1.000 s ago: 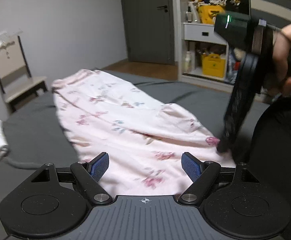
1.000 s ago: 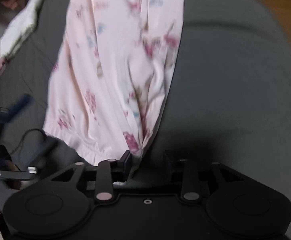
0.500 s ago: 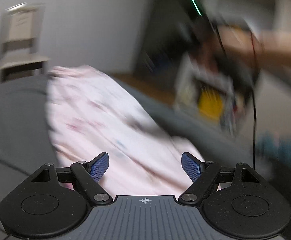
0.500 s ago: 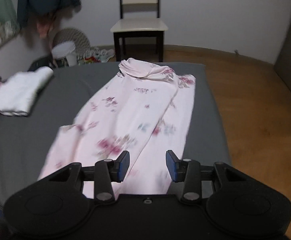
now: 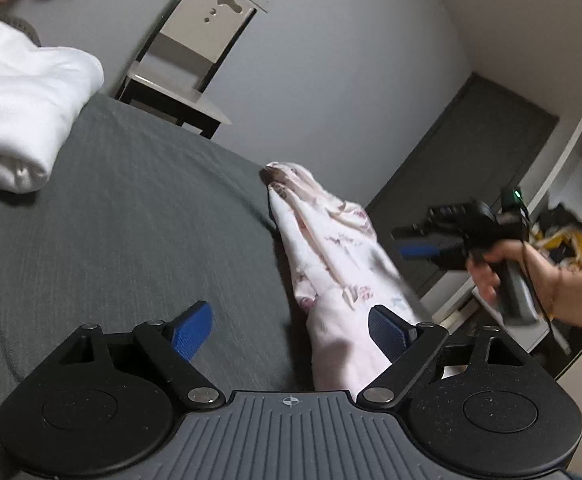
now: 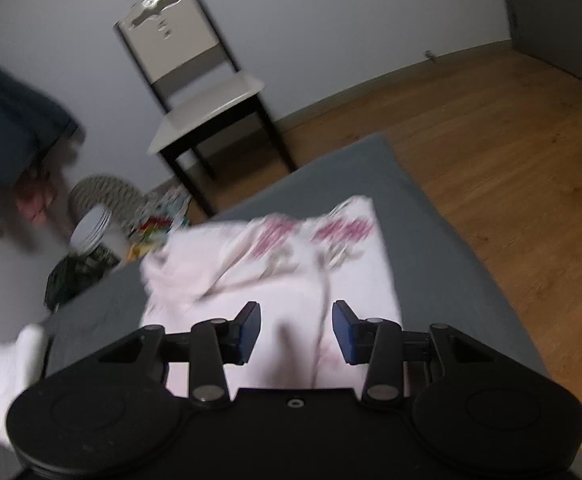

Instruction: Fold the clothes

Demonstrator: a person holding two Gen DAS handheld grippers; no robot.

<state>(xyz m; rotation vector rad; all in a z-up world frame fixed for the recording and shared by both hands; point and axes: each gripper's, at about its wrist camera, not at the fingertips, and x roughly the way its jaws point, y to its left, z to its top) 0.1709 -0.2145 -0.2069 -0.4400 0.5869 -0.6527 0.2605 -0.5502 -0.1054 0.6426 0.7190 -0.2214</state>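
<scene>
A: How do the left tongs (image 5: 290, 329) stand?

B: Spread wide and released, with nothing between the blue pads. The pink floral garment (image 5: 331, 264) lies on the grey bed (image 5: 131, 216), running from about 12 o'clock down under the right-hand pad; I cannot tell whether that pad touches it.

A: And the right tongs (image 6: 295, 332)?

B: Parted too, gripping nothing, above the garment's blurred far end (image 6: 275, 268). In the left view a hand (image 5: 503, 268) holds them at 3 o'clock, clear of the cloth.

A: Anything else on the bed?

B: A folded white cloth (image 5: 23, 108) at 10 o'clock, well apart from the garment. A chair (image 6: 199, 80) stands beyond the bed.
</scene>
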